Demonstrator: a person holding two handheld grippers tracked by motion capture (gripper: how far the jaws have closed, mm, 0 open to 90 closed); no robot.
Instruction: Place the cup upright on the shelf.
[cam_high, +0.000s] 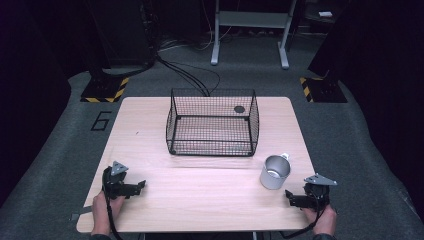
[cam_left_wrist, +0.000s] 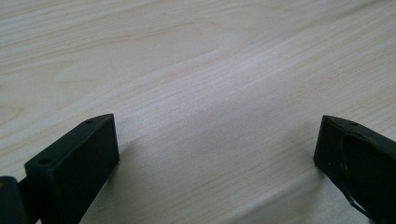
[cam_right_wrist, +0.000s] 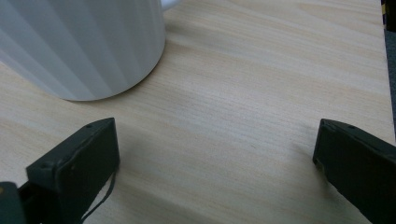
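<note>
Right gripper view: grey ribbed cup (cam_right_wrist: 79, 44) cut off by the frame, just ahead-left of the right gripper (cam_right_wrist: 217, 154); jaws spread, nothing between. Left gripper (cam_left_wrist: 217, 154) likewise spread over bare wooden table (cam_left_wrist: 196, 70). High view: wire basket (cam_high: 212, 122) stands beyond both tools, mid-table, with a small dark disc (cam_high: 239, 109) I can't identify. Grey carpet; floor marked "6" (cam_high: 101, 120); hazard-striped bases.

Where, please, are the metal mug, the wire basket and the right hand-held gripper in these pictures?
metal mug (cam_high: 274, 174), high view, on its outer side wall.
wire basket (cam_high: 212, 91), high view, on its far rim.
right hand-held gripper (cam_high: 288, 197), high view, midway between its fingertips, just right of the mug.
</note>
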